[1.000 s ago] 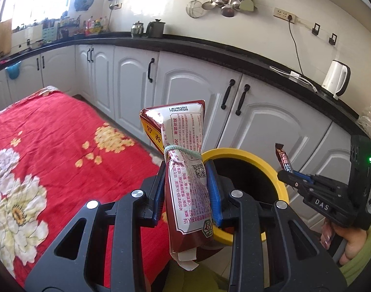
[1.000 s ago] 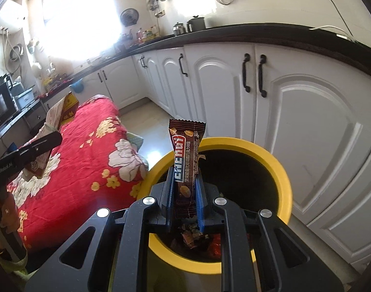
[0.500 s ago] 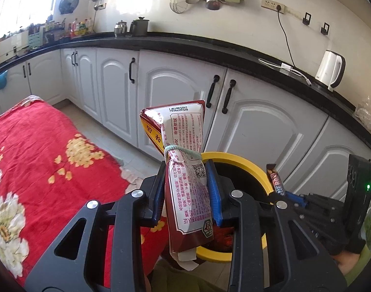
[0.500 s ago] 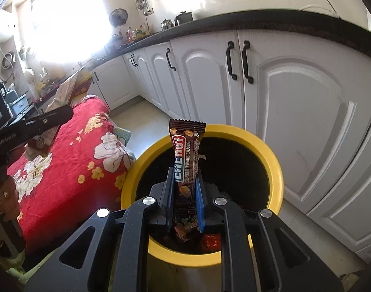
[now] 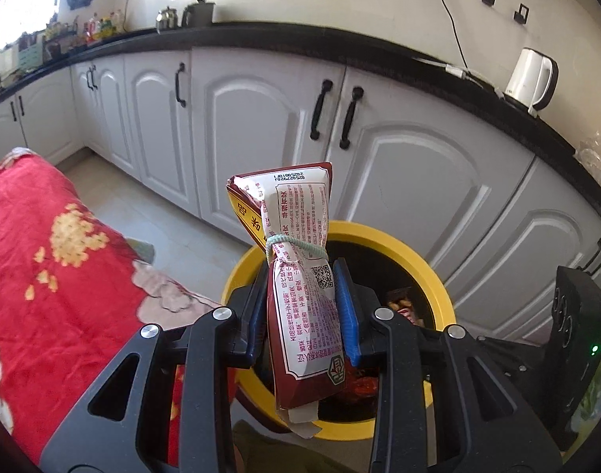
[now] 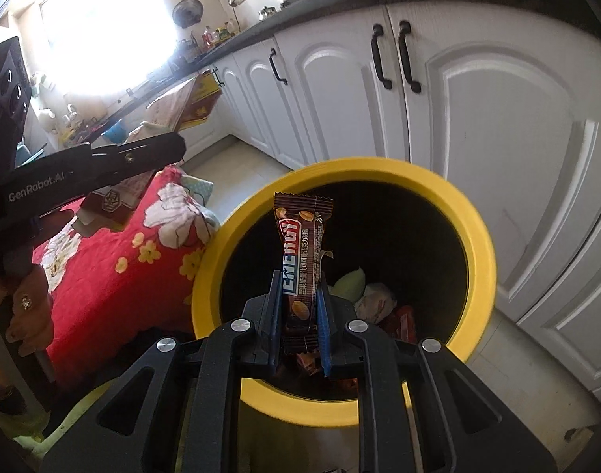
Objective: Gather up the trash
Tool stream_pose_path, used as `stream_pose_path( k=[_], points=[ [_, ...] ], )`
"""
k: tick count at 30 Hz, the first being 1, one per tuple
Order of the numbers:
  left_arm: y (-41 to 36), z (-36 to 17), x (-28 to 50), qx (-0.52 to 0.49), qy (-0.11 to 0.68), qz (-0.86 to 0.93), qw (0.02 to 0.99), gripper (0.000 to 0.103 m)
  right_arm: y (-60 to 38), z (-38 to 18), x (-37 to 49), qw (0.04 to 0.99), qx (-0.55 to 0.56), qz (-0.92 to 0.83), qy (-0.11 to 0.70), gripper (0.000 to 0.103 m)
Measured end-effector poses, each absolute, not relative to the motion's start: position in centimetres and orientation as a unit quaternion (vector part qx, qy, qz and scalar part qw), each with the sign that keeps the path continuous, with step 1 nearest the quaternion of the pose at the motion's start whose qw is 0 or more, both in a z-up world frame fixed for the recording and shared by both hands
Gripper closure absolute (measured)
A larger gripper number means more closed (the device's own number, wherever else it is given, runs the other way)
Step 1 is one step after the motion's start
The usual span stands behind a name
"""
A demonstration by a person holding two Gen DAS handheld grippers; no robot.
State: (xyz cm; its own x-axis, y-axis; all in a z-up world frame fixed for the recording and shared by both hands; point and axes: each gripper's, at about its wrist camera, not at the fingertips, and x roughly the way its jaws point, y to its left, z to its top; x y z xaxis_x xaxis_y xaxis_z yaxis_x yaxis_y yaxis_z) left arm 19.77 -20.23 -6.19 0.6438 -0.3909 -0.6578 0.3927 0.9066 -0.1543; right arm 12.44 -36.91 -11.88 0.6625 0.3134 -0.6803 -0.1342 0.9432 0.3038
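In the left wrist view, the left gripper stood at the centre of the frame, its blue-padded fingers clenched on a dark red snack bag printed with white panels and tied at the neck with a pale green rubber band. The bag stood nearly upright, its top rising above the fingers and its lower end hanging below them. Behind and below it lay the yellow-rimmed bin, with wrappers visible inside at the right of the bag. A red floral cloth filled the lower left, white cabinets ran across the middle, and a white kettle sat on the dark counter at the upper right. Part of the right gripper's black body showed at the lower right edge.

In the right wrist view, the right gripper was at lower centre, gripping a brown chocolate bar wrapper held upright over the bin's open mouth. Crumpled trash lay in the bin to the right of the fingers. At the left of the frame, the left gripper reached across with the snack bag, above the red cloth; a hand showed at the left edge.
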Motion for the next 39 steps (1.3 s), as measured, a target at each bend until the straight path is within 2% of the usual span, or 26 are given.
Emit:
stream_pose_path(
  k=[11,13,14,15,17,22,24,26,28,30,35,39],
  points=[
    [-21.7,-9.1,21.0,0.008,0.402,-0.225,0.888,0.078,-37.3,-14.6,13.0,0.893,0.139,0.106,0.415,0.085],
    [-21.7,-9.4,21.0,0.003,0.406,-0.226,0.886,0.078,-37.6,-14.5,13.0,0.894,0.140,0.103,0.413,0.076],
    [-21.7,-9.5,21.0,0.003,0.408,-0.225,0.885,0.076,-37.7,-14.4,13.0,0.896,0.140,0.098,0.410,0.066],
    [-21.7,-9.5,21.0,0.003,0.408,-0.224,0.885,0.072,-37.9,-14.3,12.8,0.897,0.141,0.094,0.407,0.061],
    [-21.5,-9.4,21.0,0.003,0.407,-0.220,0.887,0.056,-38.3,-14.0,12.6,0.899,0.145,0.089,0.403,0.061],
    [-20.5,-8.8,20.8,-0.004,0.407,-0.208,0.889,0.036,-39.1,-13.3,11.8,0.903,0.150,0.078,0.394,0.049],
    [-19.8,-8.4,20.6,-0.008,0.407,-0.205,0.890,0.030,-39.3,-12.8,11.5,0.906,0.149,0.073,0.389,0.040],
    [-18.9,-7.8,20.2,-0.014,0.404,-0.200,0.893,0.016,-39.3,-12.0,11.0,0.910,0.148,0.071,0.380,0.034],
    [-17.8,-7.3,19.6,-0.022,0.403,-0.195,0.894,0.011,-39.1,-11.0,10.2,0.916,0.140,0.070,0.369,0.026],
    [-16.9,-6.7,19.0,-0.023,0.403,-0.189,0.895,0.011,-38.9,-10.2,9.8,0.922,0.130,0.066,0.358,0.018],
    [-14.7,-4.7,16.8,-0.026,0.383,-0.176,0.907,0.011,-37.6,-8.0,7.9,0.935,0.113,0.064,0.331,0.007],
    [-12.9,-3.4,14.8,-0.028,0.368,-0.157,0.916,0.011,-36.5,-6.3,6.5,0.941,0.110,0.065,0.314,0.006]
  ],
)
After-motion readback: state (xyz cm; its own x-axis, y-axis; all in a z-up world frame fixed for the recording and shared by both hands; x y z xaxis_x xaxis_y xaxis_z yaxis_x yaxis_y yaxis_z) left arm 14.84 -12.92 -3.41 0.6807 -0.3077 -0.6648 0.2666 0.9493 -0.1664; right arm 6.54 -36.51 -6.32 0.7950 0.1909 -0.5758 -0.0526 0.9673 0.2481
